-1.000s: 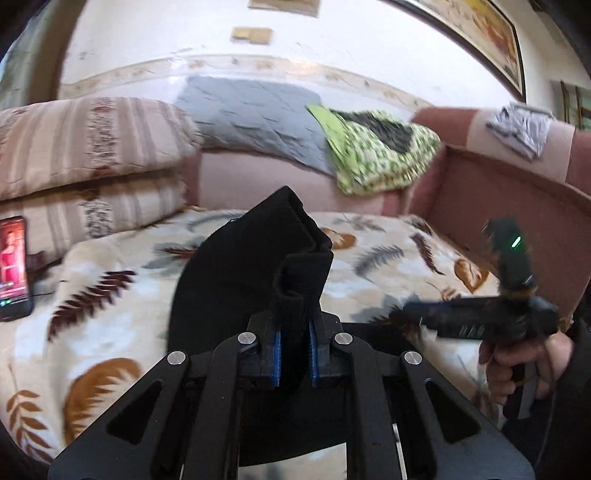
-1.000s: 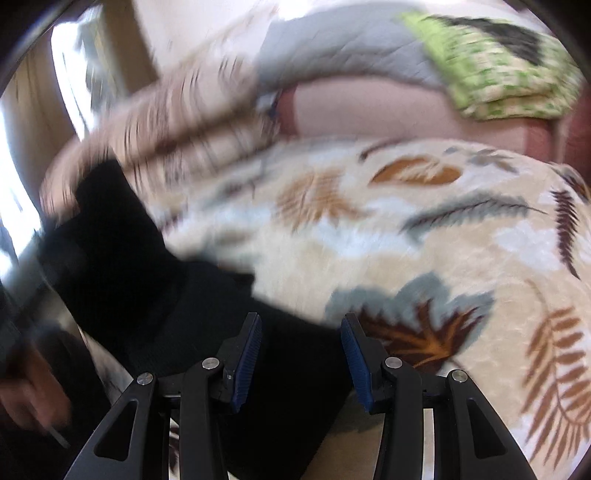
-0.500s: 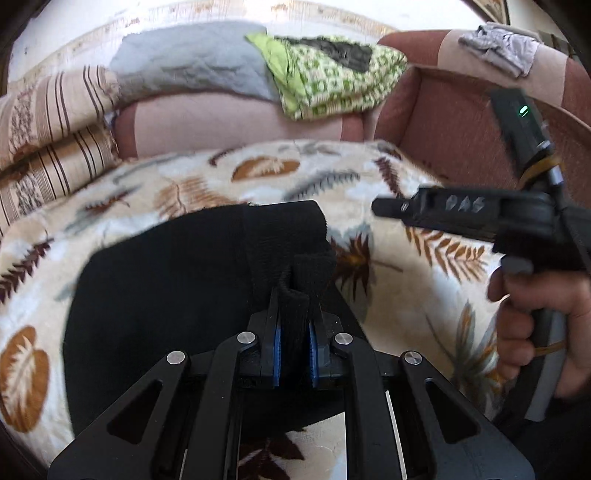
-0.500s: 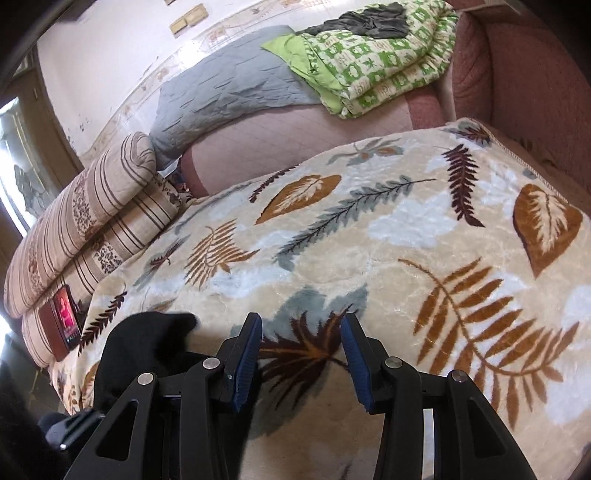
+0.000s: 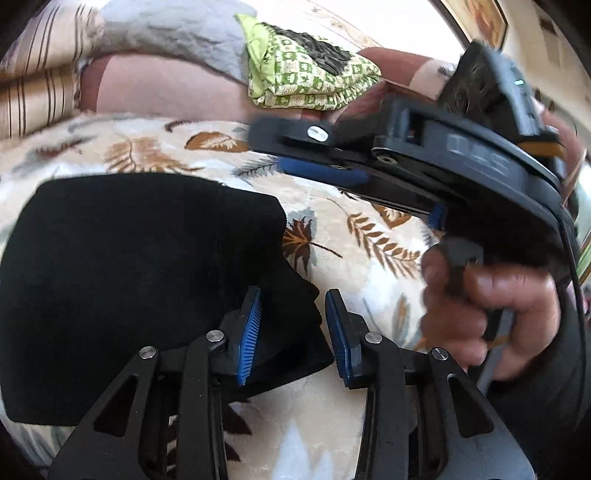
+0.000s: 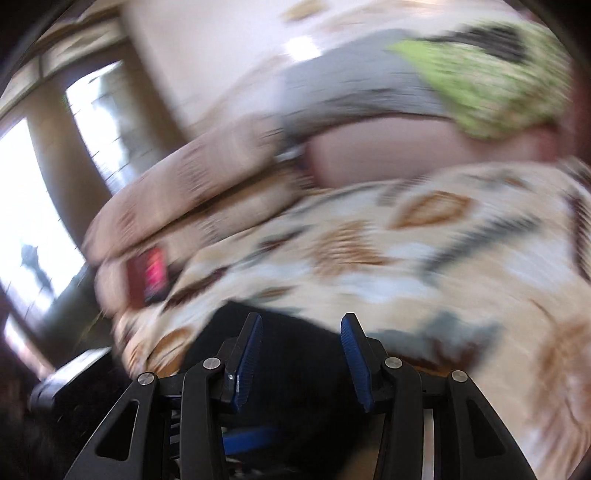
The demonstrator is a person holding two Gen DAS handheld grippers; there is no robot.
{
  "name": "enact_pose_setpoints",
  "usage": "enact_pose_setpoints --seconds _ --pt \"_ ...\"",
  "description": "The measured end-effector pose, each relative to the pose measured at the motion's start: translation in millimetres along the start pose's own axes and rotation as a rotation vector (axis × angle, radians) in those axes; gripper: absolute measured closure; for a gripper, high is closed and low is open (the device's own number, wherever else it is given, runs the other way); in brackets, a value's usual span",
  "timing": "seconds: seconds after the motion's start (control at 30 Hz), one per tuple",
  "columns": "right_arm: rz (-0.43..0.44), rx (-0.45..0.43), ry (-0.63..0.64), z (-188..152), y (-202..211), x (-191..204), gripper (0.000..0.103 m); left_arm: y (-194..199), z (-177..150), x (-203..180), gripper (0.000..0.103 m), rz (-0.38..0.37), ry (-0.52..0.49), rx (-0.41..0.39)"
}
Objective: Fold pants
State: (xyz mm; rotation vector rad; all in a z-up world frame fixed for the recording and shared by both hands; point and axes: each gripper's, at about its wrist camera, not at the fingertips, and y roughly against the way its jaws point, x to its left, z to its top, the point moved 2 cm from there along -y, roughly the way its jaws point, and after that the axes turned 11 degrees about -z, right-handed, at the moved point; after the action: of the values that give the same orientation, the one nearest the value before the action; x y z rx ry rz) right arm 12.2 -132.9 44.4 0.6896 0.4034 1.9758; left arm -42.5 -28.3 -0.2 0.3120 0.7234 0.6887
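Left wrist: fingers newly parted

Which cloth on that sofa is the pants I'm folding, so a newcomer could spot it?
Start at the leaf-print blanket covering the sofa seat. The pants lie folded on its near part, an edge between the left gripper's just-opened jaws. They are plain black and low, unlike the green patterned quilt and grey blanket up on the backrest.
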Motion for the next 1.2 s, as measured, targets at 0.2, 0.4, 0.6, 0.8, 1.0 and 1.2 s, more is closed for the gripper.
enact_pose_setpoints --seconds 0.2,0.4,0.6,0.8,1.0,1.2 --pt "-0.019 0.32 0.115 -31 -67 11 0.06 21 1 7 0.069 -0.122 0.139 0.026" --pt "-0.07 0.28 0.178 -40 -62 17 0.06 97 -3 31 0.069 -0.013 0.174 -0.095" --pt "-0.162 0.256 0.224 -45 -46 13 0.059 97 -9 91 0.068 0.037 0.375 -0.143" --pt "-0.181 0.171 0.272 -41 -22 26 0.059 88 -12 94 0.069 0.031 0.364 -0.127" --pt "-0.16 0.27 0.309 -70 -28 38 0.059 91 -13 94 0.069 0.043 0.342 -0.111" --pt "-0.14 0.257 0.253 -63 -20 35 0.058 90 43 90 0.068 0.091 0.21 -0.061"
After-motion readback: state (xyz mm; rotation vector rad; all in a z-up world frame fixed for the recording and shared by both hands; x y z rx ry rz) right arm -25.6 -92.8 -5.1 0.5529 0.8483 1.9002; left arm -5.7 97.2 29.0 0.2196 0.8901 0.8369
